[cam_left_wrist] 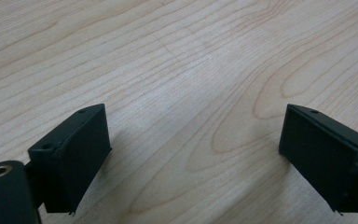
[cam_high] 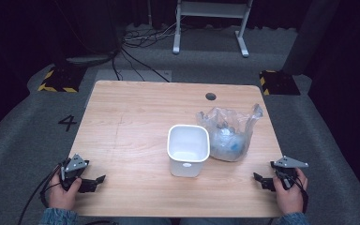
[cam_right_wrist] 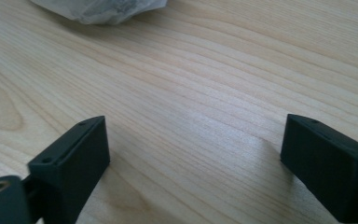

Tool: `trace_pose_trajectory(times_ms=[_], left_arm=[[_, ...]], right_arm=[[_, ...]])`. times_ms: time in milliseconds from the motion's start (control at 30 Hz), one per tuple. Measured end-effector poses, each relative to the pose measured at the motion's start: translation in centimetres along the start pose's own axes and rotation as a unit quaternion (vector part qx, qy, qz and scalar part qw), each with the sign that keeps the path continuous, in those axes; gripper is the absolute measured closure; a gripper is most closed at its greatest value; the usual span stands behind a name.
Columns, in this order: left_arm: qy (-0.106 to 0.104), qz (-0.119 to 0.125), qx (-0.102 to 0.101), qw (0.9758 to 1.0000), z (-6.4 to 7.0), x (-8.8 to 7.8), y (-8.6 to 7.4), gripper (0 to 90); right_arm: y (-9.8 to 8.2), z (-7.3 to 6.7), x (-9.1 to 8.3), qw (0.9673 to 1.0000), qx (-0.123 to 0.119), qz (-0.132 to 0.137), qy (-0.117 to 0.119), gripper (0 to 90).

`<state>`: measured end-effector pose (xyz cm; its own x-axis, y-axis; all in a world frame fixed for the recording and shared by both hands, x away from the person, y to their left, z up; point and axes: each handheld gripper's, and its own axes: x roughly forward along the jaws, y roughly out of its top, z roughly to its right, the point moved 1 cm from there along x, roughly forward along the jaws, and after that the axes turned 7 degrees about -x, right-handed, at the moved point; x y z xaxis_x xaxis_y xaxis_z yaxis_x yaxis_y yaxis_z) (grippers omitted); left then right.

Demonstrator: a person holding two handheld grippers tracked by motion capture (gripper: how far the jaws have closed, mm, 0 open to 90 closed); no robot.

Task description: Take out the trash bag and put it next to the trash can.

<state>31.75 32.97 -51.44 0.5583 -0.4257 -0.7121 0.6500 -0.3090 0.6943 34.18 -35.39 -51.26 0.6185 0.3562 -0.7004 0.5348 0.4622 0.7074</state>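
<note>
A white square bin [cam_high: 188, 149] stands upright near the middle of the wooden table [cam_high: 136, 117]. Just right of it lies a clear plastic bag [cam_high: 228, 132] with bluish items inside; its edge [cam_right_wrist: 98, 9] shows at the top of the right gripper view. My left gripper [cam_high: 97, 182] rests at the table's front left corner, held in a hand, jaws wide open over bare wood [cam_left_wrist: 191, 116]. My right gripper [cam_high: 261, 180] sits at the front right corner, open too, with nothing between its jaws.
A round cable hole [cam_high: 210, 96] is set in the table's far edge. Beyond the table are a white metal stand [cam_high: 211, 23], floor cables [cam_high: 140, 40] and two yellow-black striped blocks [cam_high: 56, 79]. Grey carpet surrounds the table.
</note>
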Motion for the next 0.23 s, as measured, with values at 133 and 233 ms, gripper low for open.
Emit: trace_pose_trajectory(times_ms=[133, 233], left_arm=[[-0.001, -0.005, 0.004, 1.0, -0.17, 0.21, 0.2, 3.6], [0.0, -0.009, 0.003, 1.0, -0.23, 0.34, 0.3, 1.1]], right_arm=[[0.03, 0.07, 0.08, 1.0, 0.002, -0.004, -0.003, 4.4], [0.04, 0.07, 0.09, 1.0, 0.002, -0.004, -0.003, 4.3]])
